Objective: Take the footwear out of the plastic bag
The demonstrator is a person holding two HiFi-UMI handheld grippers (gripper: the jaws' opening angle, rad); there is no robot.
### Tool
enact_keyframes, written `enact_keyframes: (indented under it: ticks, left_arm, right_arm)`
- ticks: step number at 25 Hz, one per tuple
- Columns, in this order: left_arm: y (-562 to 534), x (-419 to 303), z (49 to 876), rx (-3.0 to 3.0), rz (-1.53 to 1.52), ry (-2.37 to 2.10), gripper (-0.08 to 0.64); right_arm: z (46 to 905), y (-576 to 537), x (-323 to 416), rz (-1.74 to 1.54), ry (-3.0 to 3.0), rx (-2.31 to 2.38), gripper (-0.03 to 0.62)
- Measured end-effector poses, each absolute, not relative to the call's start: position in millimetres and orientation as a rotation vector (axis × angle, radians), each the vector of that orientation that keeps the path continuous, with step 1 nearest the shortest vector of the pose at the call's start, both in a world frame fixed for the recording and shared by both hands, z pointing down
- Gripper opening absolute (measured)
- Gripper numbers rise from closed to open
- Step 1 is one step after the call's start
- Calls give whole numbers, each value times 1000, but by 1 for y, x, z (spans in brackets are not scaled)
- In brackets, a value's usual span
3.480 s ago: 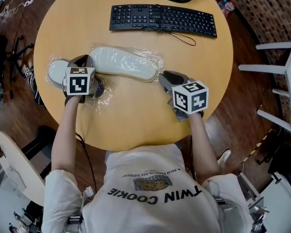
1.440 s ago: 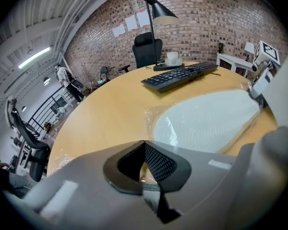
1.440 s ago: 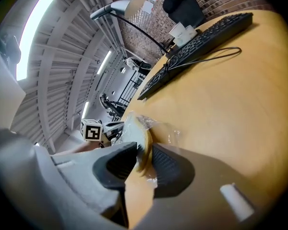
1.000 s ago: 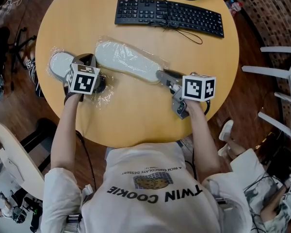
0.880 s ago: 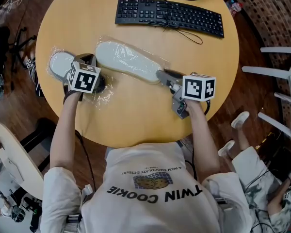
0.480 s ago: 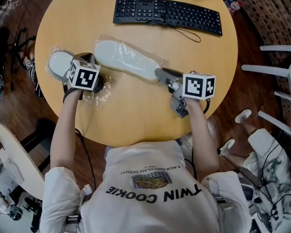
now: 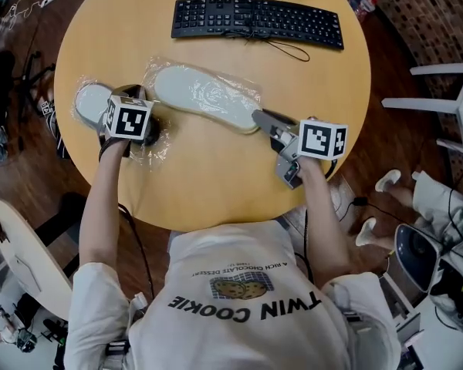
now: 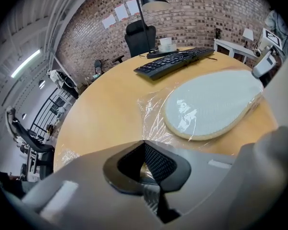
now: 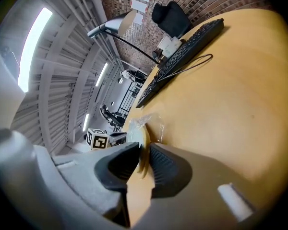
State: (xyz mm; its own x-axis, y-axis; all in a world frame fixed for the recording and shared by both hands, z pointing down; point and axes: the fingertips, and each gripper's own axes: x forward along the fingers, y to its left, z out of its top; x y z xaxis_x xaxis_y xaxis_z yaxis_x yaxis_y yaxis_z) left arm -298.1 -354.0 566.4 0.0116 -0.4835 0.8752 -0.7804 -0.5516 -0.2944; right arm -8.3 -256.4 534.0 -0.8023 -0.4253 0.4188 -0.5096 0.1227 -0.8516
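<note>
Two white slippers lie on the round surface (image 7: 216,183), each in its own clear plastic bag. The middle slipper (image 7: 204,95) lies mid-surface; the right gripper (image 9: 143,158) is closing with the slipper's near end between its jaws, not yet pinched. The left gripper (image 8: 145,150) is clamped on the second bag (image 7: 156,149), and its cube hides half of the second slipper (image 7: 89,102). One keyboard (image 7: 255,21) lies beyond
</note>
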Motion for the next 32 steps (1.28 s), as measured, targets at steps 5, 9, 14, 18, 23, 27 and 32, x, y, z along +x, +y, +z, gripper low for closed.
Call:
enact_keyframes:
  ticks: [5, 9, 14, 18, 23, 27, 32]
  left_arm:
    - [-351, -293, 564, 2026, 1545, -1326, 0]
    - [-352, -294, 563, 2022, 1540, -1345, 0]
    - [-350, -292, 565, 2015, 1539, -1353, 0]
    - [-351, -292, 565, 2009, 1541, -1380, 0]
    - [-351, -293, 563, 1995, 1530, -1410, 0]
    - [-350, -293, 562, 1986, 1522, -1429, 0]
    - [-351, -291, 563, 1978, 1528, -1441, 0]
  right_arm:
    - [528, -245, 8, 1800, -2317, 978, 67]
    - [528, -240, 22, 1786, -2304, 1009, 67]
    - [528, -228, 41, 1796, -2317, 1027, 67]
    - [530, -220, 56, 1787, -2302, 1061, 67]
    - [526, -211, 75, 1755, -2306, 1086, 67]
    - [524, -201, 91, 1752, -2296, 1103, 67]
    - [517, -192, 112, 1744, -2340, 1092, 67]
